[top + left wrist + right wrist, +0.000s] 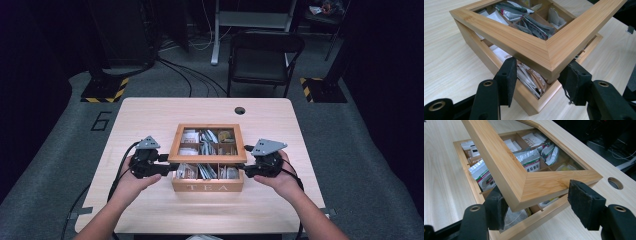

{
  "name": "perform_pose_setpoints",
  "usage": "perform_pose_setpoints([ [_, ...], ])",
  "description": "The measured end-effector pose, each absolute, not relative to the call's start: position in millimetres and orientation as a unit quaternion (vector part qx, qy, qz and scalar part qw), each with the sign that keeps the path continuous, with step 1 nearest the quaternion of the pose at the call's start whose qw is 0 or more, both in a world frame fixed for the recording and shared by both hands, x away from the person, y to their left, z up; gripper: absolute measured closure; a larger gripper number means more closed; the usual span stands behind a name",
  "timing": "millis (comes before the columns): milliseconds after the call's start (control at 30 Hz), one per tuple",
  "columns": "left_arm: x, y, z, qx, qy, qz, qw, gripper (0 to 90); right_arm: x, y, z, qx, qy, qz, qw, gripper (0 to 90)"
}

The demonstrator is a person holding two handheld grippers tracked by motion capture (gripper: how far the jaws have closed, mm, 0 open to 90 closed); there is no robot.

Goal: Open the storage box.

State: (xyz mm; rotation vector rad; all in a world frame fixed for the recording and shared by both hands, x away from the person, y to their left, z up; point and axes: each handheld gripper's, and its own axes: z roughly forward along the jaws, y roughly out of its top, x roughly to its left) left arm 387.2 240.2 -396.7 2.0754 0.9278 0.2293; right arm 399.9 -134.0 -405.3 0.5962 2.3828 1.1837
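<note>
A wooden tea box (207,188) marked TEA stands at the table's middle, packed with tea bags (531,162). Its window-framed lid (207,159) is tilted up at the front, hinged at the back. My left gripper (169,168) is shut on the lid's front left corner; in the left gripper view the pads (507,75) press that corner of the lid (524,42) from both sides, above the box (529,102). My right gripper (246,171) holds the front right corner. There the lid (506,165) sits between the two pads (584,202), raised off the box (536,222).
The light wooden table (150,115) has a round cable hole (240,110) near its far edge. A black folding chair (265,55) stands beyond it. Cables trail from both grippers toward the table's near edge.
</note>
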Motion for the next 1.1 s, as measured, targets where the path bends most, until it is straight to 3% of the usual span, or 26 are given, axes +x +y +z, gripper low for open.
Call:
perform_pose_setpoints([
  [300,391,240,-392,0.827,0.353,0.124,0.419,36.9,404,-132,-395,0.220,0.863,0.411,0.194,35.2],
  [1100,404,235,-364,0.847,0.295,0.168,0.410,37.4,421,-132,-367,0.239,0.868,0.406,0.159,37.3],
])
